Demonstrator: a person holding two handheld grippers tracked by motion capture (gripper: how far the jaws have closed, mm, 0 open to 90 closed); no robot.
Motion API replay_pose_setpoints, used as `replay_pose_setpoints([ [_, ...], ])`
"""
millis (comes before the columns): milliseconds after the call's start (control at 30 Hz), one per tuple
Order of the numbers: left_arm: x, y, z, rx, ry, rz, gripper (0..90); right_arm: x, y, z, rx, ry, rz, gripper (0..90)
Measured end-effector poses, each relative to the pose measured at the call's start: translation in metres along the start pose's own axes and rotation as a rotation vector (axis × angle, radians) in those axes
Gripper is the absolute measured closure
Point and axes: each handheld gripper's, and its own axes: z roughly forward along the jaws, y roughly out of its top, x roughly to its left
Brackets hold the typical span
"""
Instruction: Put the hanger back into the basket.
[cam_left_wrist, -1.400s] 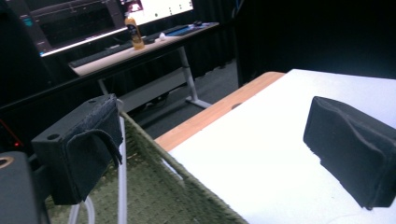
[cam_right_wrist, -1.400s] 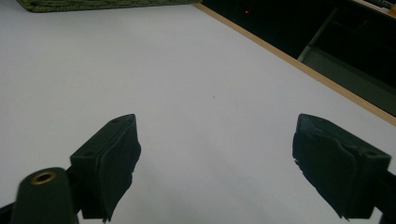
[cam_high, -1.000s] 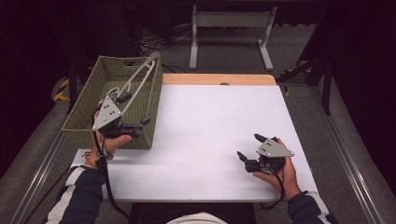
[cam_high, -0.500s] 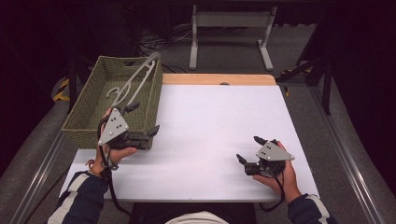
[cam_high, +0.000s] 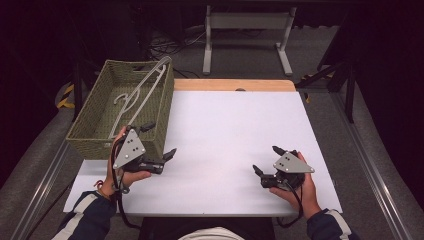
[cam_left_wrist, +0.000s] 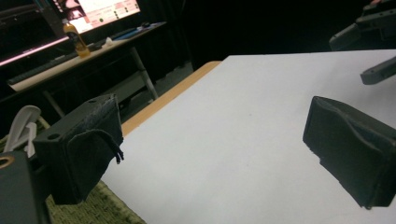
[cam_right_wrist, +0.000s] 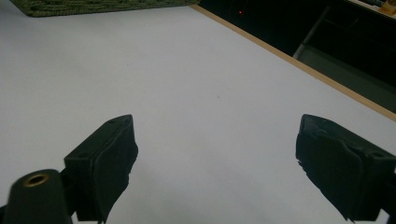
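Left gripper (cam_high: 159, 141) wide open, empty, beside basket (cam_high: 95, 132) holding hanger (cam_high: 141, 95); right gripper (cam_high: 268, 160) wide open, empty, over surface (cam_high: 225, 130).

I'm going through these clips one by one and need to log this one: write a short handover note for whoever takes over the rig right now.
Left gripper: jaws open, holding nothing, at the near right corner of the green woven basket.
Right gripper: jaws open, holding nothing, low over the white table near its front right.
Things: a white hanger lies in the basket, leaning with its upper end over the far right rim.
Done: the hanger is in the basket and neither gripper touches it.
Left: probably nothing more with the hanger; no other item lies on the table to put away.
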Motion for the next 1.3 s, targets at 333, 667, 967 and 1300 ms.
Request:
replay_pose_setpoints([
  [333, -0.015, -0.012, -0.001, 0.045, -0.023, 0.018, 5.7, 0.009, 0.003, 0.002, 0.001, 0.015, -0.022, 12.9],
  [667, -0.021, -0.030, 0.000, 0.112, -0.027, 0.031, 5.5, 0.020, 0.006, 0.000, -0.006, 0.035, -0.045, 12.8],
  [967, -0.018, -0.053, 0.002, 0.176, -0.028, 0.011, 5.3, 0.023, 0.005, 0.002, -0.002, 0.020, -0.051, 11.7],
  [1300, -0.003, -0.079, -0.015, 0.231, -0.017, -0.058, 3.9, 0.023, 0.003, 0.004, 0.000, 0.011, -0.062, 11.0],
])
